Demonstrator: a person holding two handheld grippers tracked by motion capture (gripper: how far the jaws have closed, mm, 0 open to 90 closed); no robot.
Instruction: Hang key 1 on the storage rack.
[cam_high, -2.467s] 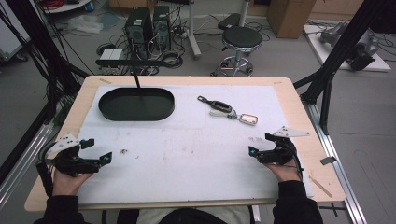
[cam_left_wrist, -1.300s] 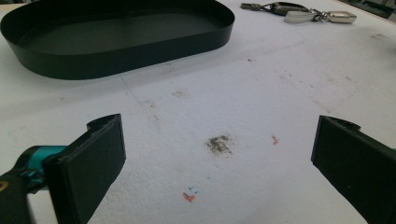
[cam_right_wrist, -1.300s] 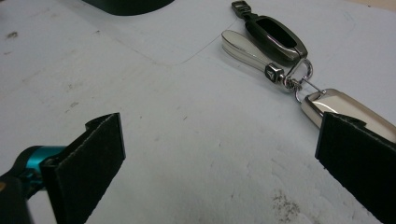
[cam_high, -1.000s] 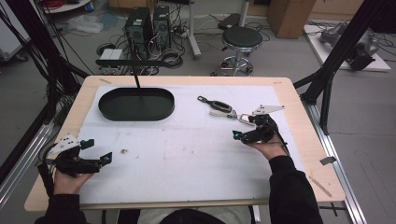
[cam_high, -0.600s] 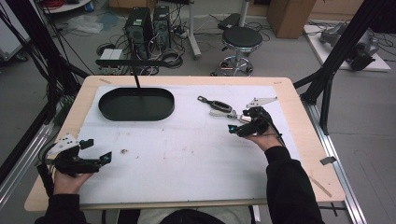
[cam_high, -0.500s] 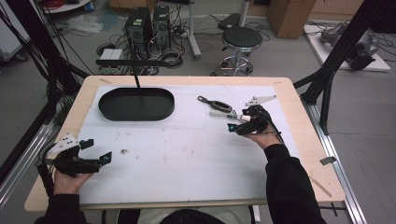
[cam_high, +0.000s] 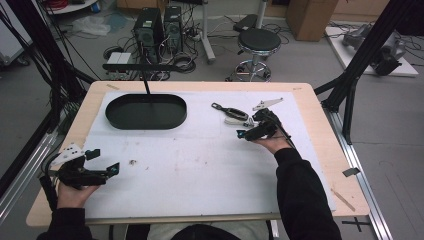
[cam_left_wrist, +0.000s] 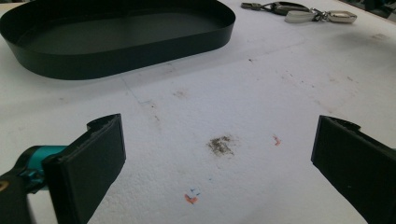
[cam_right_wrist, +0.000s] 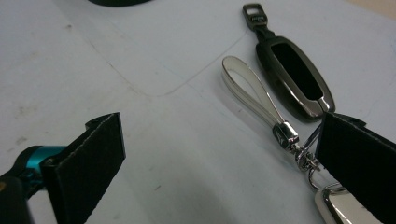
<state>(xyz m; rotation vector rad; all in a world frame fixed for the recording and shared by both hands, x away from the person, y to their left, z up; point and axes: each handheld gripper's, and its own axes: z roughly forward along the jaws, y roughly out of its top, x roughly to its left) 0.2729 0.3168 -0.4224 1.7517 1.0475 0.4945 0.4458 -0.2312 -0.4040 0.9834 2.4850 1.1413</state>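
The right gripper (cam_high: 248, 131) sits low on the white counter (cam_high: 200, 165) with its fingers wide apart, right beside a shiny silver and black key fob with a white loop strap (cam_right_wrist: 280, 84). The left gripper (cam_high: 102, 162) rests near the counter's front left corner, fingers apart too. A black oval tray (cam_high: 146, 111) sits farther back.

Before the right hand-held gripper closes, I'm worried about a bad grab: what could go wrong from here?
1. The right hand-held gripper stands open, off-centre: one jaw overlaps the key set's ring end, so closing may pinch just the ring.
2. The white strap loop and dark fob lie loose; a grab there could let them swing.
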